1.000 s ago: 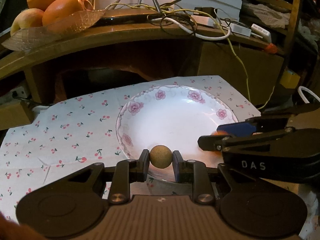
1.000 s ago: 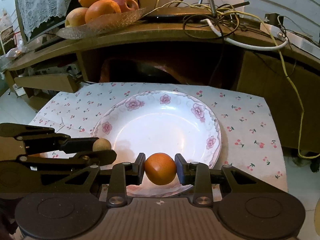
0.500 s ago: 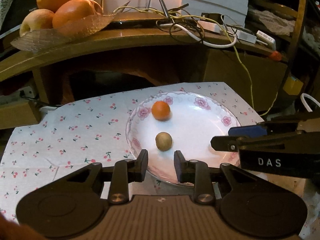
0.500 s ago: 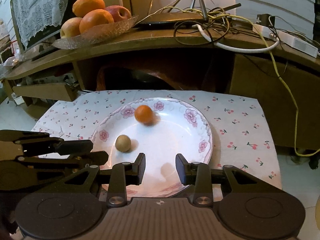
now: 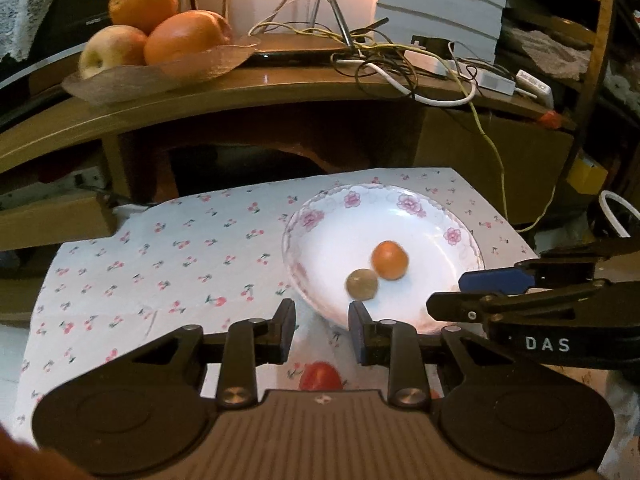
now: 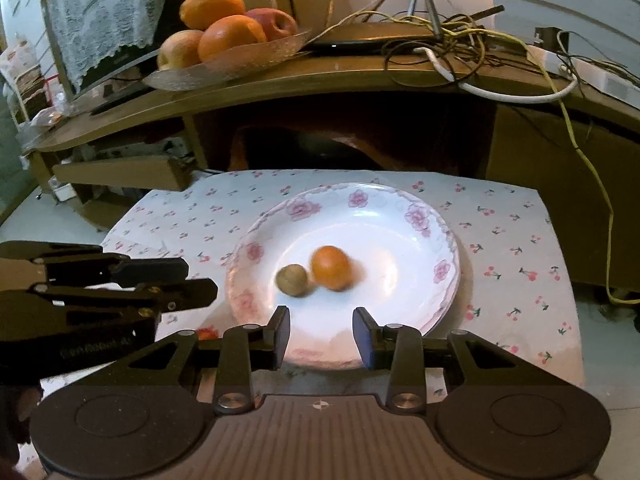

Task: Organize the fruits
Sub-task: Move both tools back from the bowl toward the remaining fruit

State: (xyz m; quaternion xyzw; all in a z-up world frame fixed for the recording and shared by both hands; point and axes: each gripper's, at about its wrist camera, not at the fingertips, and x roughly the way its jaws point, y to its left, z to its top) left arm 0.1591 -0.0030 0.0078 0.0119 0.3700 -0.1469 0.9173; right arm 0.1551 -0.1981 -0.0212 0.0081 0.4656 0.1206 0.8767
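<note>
A small orange fruit and a small brown round fruit lie side by side, touching, in a white flowered plate; they also show in the right wrist view, orange fruit, brown fruit, plate. My left gripper is open and empty, just short of the plate's near-left rim. My right gripper is open and empty over the plate's near rim. A red fruit lies on the cloth under the left gripper.
The plate stands on a cherry-print cloth. Behind it is a wooden desk with a glass dish of oranges and apples, a tangle of cables and a dark opening below. The right gripper's fingers cross the left view.
Both grippers opened and let go of their fruits, which now rest in the plate. Both grippers drew back from the plate. The orange fruit rolled down beside the brown one.
</note>
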